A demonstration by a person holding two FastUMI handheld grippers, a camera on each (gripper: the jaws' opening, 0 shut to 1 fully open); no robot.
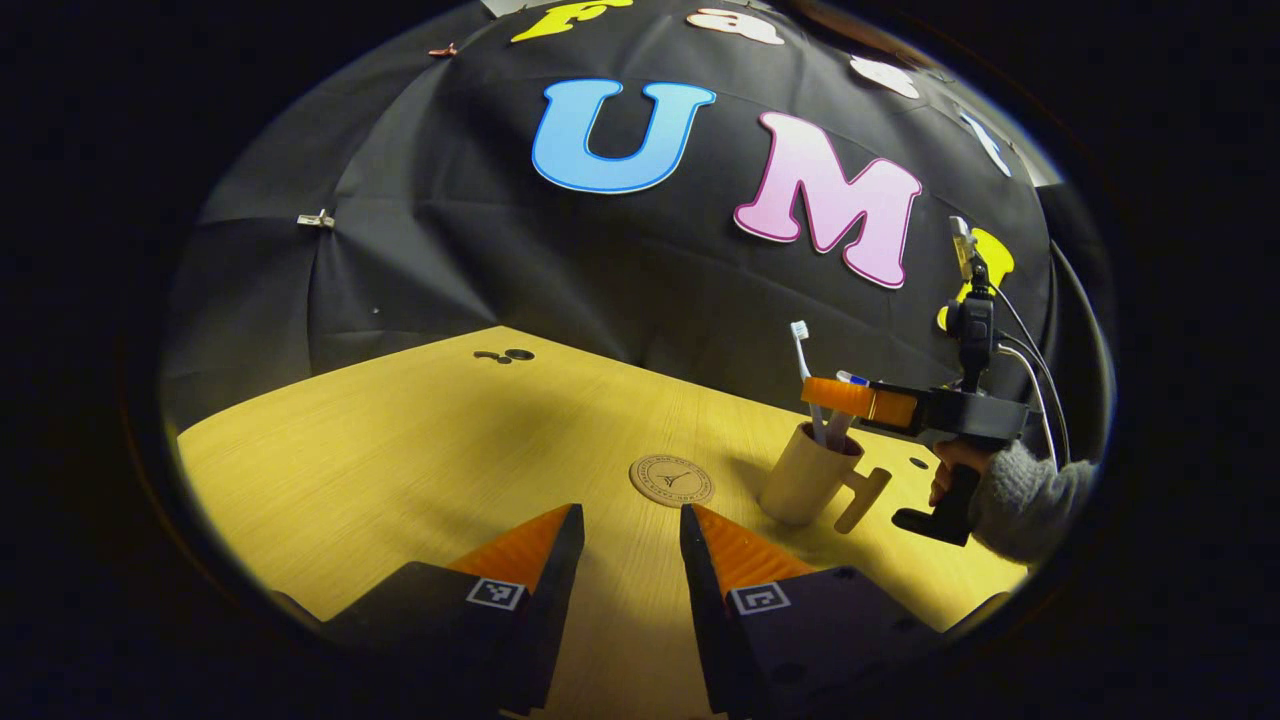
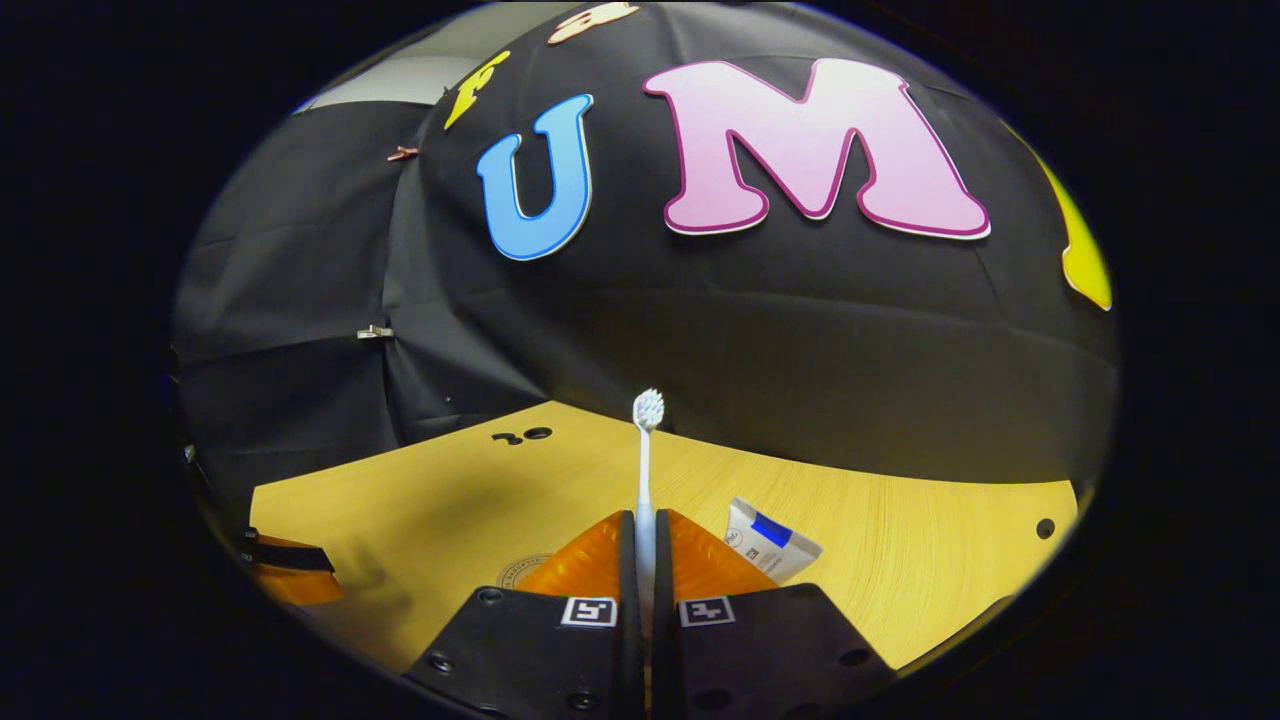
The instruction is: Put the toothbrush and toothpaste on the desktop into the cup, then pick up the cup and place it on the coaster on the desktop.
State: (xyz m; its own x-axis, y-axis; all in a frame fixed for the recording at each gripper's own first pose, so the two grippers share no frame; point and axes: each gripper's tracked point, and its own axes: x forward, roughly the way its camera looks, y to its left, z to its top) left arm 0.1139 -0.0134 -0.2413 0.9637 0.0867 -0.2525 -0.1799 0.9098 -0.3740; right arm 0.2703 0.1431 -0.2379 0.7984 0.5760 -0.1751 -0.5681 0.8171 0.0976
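Booth wall [image 1: 480, 250]: black cloth, hung in panels, visibly creased, with seams running vertically. Small metal clips [image 1: 316, 219] pinch the cloth at the seams on the left side. Surface [image 1: 400, 450]: light yellow wood grain, meeting the cloth along its far edge. Small dark round holes [image 1: 510, 355] sit near the far edge. Lighting uneven; soft shadows fall across the surface near the wall.
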